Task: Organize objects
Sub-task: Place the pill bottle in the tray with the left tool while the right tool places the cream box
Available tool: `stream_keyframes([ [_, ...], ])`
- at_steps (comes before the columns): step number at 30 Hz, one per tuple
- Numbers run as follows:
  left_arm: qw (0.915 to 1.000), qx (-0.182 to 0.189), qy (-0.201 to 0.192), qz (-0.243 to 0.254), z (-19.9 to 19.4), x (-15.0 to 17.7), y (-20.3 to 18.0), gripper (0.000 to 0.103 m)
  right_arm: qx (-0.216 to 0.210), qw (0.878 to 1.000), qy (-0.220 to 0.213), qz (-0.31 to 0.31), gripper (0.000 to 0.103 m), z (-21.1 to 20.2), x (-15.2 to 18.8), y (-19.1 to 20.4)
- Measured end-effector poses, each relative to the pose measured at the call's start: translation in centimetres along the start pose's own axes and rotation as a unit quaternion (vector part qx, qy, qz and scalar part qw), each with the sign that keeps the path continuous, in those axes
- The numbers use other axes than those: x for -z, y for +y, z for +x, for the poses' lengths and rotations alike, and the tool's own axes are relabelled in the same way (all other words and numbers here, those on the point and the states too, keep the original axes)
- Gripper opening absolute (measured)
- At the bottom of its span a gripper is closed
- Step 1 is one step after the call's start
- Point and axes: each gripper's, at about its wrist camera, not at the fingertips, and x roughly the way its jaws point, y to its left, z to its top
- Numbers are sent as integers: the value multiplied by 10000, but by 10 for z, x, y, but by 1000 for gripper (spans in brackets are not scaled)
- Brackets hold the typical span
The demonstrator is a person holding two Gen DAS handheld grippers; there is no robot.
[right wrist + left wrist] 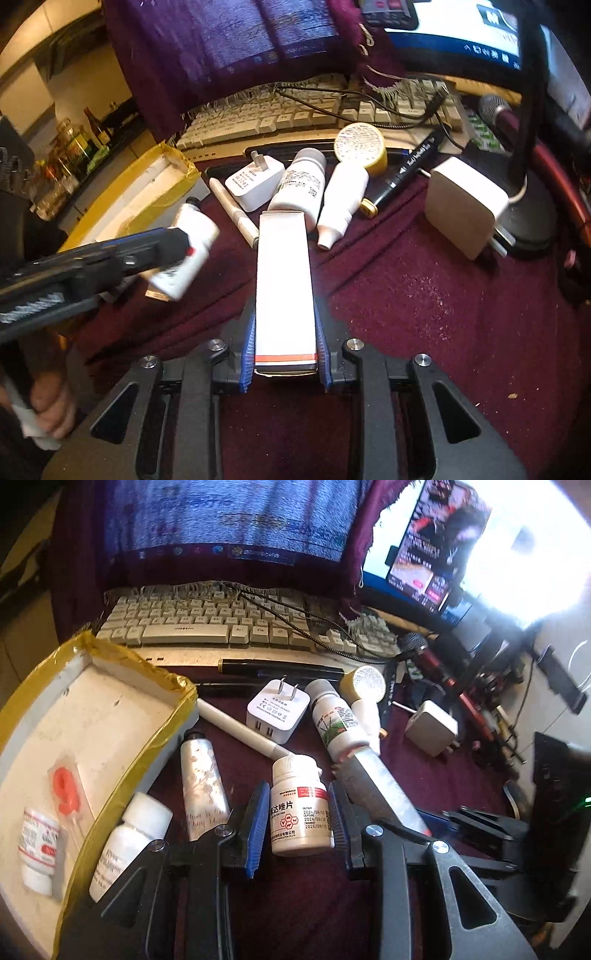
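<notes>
Blue-padded left gripper (pixel 299 821) clamps a pill bottle (pixel 300 806), while the right gripper (pixel 285 349) seemingly pinches a long box (pixel 284 291).

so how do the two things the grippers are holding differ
The left gripper holds a small round pill bottle with a white screw cap; the right gripper holds a long flat-sided carton. The pill bottle carries printed text facing the left wrist camera; the carton's upper face is mostly blank. Both are white with a red band, each clamped between blue pads.

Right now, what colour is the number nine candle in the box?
Orange-red candle, clearest in the left wrist view.
</notes>
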Motion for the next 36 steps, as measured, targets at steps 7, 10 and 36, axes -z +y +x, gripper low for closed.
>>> stream_keyframes([
  [7,9948,676,-41,-761,-30,10,32,28,-457,9988,-173,85,24,-26,0,15],
  [10,9945,717,-125,-749,-48,6,37,28,-600,9976,-340,88,24,-32,-5,29],
  [36,9754,-780,-398,-2022,-78,19,225,28,-771,9944,62,-718,25,77,-85,164],
])
